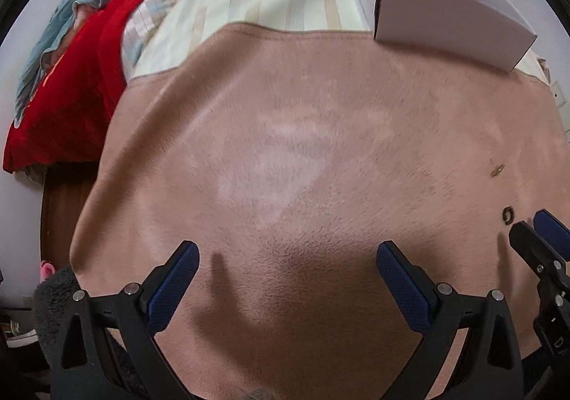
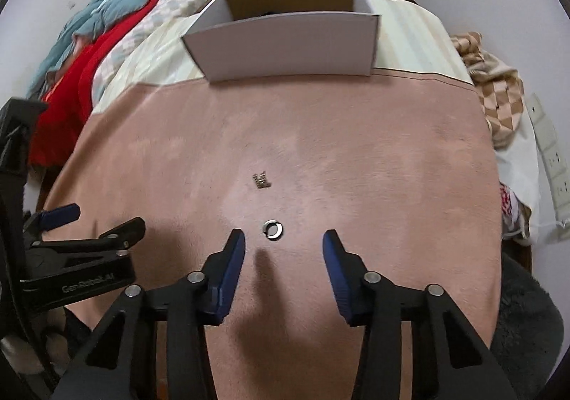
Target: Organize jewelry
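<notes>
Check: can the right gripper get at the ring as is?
Probably yes. The right gripper is open, with the ring lying flat on the blanket just ahead of its fingertips and nothing between them.

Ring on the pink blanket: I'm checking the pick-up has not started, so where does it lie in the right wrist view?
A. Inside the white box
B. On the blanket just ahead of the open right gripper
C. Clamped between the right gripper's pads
B: the ring lies on the pink blanket just beyond the right gripper, whose pads stand apart and clear of it.
</notes>
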The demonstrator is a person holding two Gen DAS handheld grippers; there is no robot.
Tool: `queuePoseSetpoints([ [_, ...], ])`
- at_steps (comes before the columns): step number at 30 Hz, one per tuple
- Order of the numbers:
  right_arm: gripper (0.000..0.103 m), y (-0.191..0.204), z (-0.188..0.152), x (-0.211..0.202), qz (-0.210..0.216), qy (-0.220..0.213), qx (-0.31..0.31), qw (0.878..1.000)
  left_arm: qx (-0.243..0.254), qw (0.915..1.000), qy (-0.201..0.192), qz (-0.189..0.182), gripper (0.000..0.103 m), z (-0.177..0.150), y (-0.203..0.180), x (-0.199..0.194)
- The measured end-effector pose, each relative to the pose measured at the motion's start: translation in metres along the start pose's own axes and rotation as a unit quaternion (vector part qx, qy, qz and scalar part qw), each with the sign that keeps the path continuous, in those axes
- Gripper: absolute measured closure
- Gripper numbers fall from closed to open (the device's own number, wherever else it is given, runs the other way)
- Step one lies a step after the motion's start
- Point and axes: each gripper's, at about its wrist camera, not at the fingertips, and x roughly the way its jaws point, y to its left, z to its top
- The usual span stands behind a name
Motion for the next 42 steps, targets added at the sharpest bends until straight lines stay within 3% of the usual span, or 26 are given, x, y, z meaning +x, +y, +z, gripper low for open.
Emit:
queuePoseSetpoints([
  [4, 0.073, 0.011, -0.004, 0.01, -0.009, 0.001, -0.023, 1.0, -0.003, 1.0, -0.004, -0.003, 0.001, -0.003, 0.003, -0.001],
  [8, 0.091, 0.025, -0.004, 0.013, -0.049, -0.022, -0.064, 0.997, -0.003, 1.0, -0.007, 0.006, 0.001, -0.004, 0.002, -0.005],
  [14, 0.091, -0.008, 0.0, -0.003, -0.018, -0.045, 0.002, 0.999, 0.016, 0.9992, -0.038, -0.002, 0.001, 0.011, -0.02, -0.023],
  [20, 0.091, -0.06, 0.015, -0.027, -0.032, -0.086, 0.076, 0.993, 0.029, 0.9961, -0.032, -0.077, 0.002, 0.028, -0.066, -0.028],
  [24, 0.093, -0.084, 0.016, -0.029, -0.043, -0.093, 0.106, 0.989, 0.043, 0.9932, -0.035, -0.102, 0.004, 0.033, -0.097, -0.027],
  [25, 0.093, -0.088, 0.016, -0.028, -0.043, -0.093, 0.111, 0.989, 0.046, 0.993, -0.036, -0.103, 0.008, 0.034, -0.1, -0.025],
  [27, 0.093, -0.096, 0.016, -0.029, -0.044, -0.094, 0.121, 0.987, 0.054, 0.9925, -0.033, -0.105, 0.034, 0.035, -0.111, -0.022],
  [29, 0.099, -0.101, 0.015, -0.029, -0.043, -0.095, 0.126, 0.987, 0.06, 0.9921, -0.033, -0.105, 0.048, 0.036, -0.116, -0.02],
  [30, 0.103, -0.102, 0.016, -0.029, -0.042, -0.095, 0.127, 0.987, 0.067, 0.9917, -0.042, -0.102, 0.06, 0.035, -0.119, -0.022],
  [33, 0.103, -0.102, 0.017, -0.026, -0.039, -0.091, 0.127, 0.987, 0.079, 0.9897, -0.056, -0.105, 0.089, 0.034, -0.123, -0.024],
  [36, 0.103, -0.1, 0.017, -0.024, -0.029, -0.09, 0.129, 0.987, 0.079, 0.9893, -0.058, -0.108, 0.097, 0.038, -0.118, -0.019],
  [42, 0.102, -0.115, 0.021, -0.03, 0.03, -0.085, 0.168, 0.982, 0.066, 0.9896, -0.068, -0.107, 0.097, 0.043, -0.103, -0.021],
])
